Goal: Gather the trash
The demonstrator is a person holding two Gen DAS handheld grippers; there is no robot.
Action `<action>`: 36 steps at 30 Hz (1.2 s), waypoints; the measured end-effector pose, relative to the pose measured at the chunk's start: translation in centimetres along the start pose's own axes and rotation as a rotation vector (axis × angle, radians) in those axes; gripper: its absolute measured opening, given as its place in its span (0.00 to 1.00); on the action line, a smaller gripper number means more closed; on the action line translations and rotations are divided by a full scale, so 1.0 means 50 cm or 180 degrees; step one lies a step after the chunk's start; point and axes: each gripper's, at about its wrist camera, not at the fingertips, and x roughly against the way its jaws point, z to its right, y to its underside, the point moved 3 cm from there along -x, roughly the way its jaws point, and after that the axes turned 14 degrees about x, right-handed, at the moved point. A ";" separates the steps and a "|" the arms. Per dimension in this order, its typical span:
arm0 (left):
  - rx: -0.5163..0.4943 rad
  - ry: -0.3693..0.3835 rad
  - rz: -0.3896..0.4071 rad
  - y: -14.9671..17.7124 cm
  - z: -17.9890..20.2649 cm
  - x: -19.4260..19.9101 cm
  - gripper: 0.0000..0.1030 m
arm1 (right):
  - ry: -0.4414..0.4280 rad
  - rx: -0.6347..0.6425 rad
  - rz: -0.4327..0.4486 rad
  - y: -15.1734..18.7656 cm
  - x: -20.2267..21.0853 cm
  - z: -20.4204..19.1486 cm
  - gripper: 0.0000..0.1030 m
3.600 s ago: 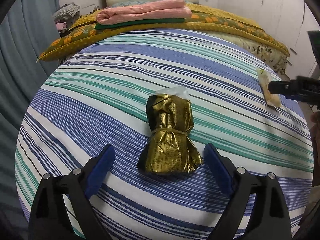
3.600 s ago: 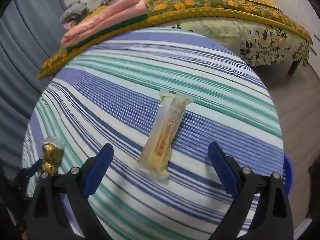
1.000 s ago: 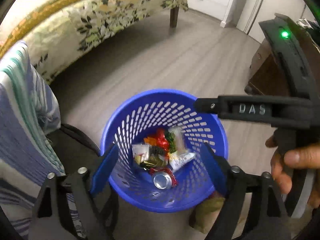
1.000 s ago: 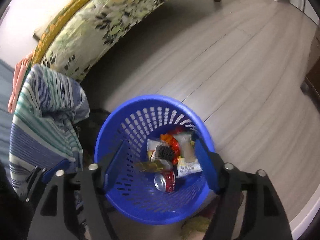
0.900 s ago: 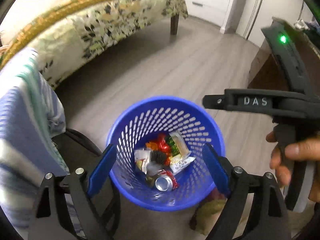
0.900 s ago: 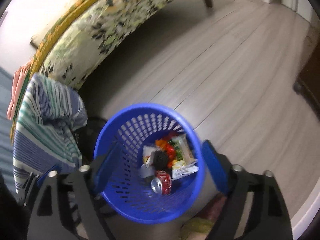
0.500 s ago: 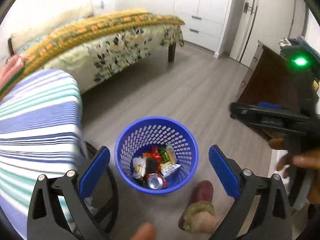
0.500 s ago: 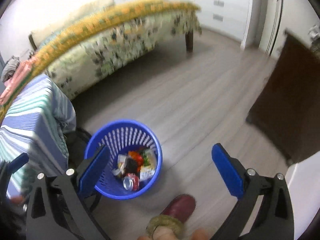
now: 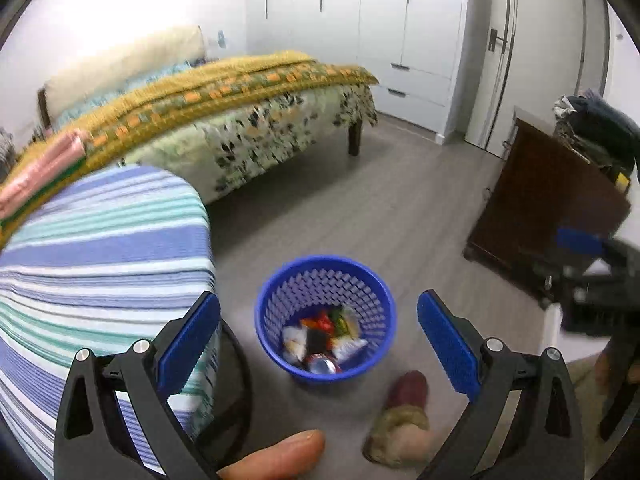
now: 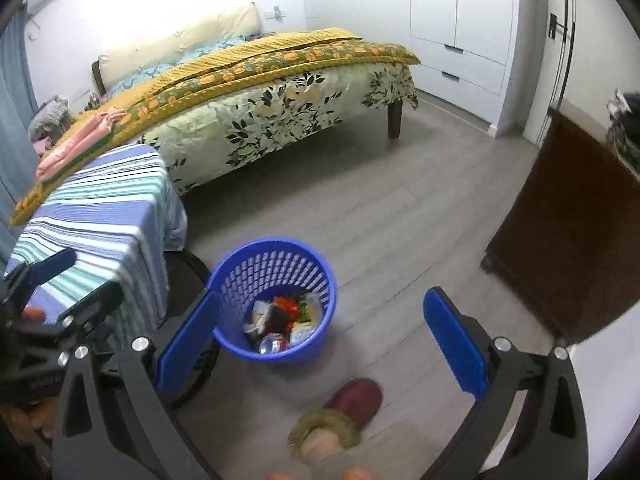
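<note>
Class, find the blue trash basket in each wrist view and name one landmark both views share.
Left wrist view: blue trash basket low centre, between the open fingers.
Right wrist view: blue trash basket low, left of centre, beside the left finger.
Shared landmark: dark red slipper just below the basket.

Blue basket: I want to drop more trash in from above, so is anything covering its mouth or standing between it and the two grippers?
Nothing visible does. The blue basket stands open-topped on the floor, and the left gripper and right gripper are both open and empty.
</note>
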 end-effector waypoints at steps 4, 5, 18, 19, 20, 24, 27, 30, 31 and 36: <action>-0.0028 -0.0067 -0.0163 0.015 -0.007 -0.006 0.95 | 0.0060 -0.0039 -0.0168 0.042 -0.003 -0.026 0.95; -0.0029 -0.0077 -0.0208 0.019 -0.009 -0.009 0.95 | 0.0104 -0.0039 -0.0215 0.049 -0.004 -0.028 0.95; 0.0020 -0.0246 -0.0343 0.043 -0.022 -0.020 0.95 | 0.0040 0.0059 -0.0307 0.057 0.008 -0.067 0.95; 0.0029 -0.0254 -0.0346 0.042 -0.024 -0.022 0.95 | 0.0038 0.0065 -0.0308 0.056 0.008 -0.072 0.95; 0.0042 -0.0261 -0.0353 0.042 -0.026 -0.022 0.95 | 0.0040 0.0076 -0.0316 0.056 0.007 -0.073 0.95; 0.0067 -0.0288 -0.0378 0.042 -0.032 -0.027 0.95 | 0.0029 0.0082 -0.0350 0.059 0.000 -0.077 0.95; 0.0075 -0.0306 -0.0392 0.042 -0.035 -0.030 0.95 | 0.0020 0.0096 -0.0367 0.062 -0.002 -0.080 0.95; 0.0068 -0.0321 -0.0401 0.044 -0.034 -0.033 0.95 | 0.0005 0.0093 -0.0389 0.066 -0.007 -0.083 0.95; 0.0067 -0.0328 -0.0401 0.044 -0.034 -0.033 0.95 | 0.0000 0.0092 -0.0394 0.066 -0.008 -0.083 0.95; 0.0076 -0.0354 -0.0420 0.045 -0.038 -0.038 0.95 | -0.0020 0.0100 -0.0398 0.064 -0.012 -0.085 0.95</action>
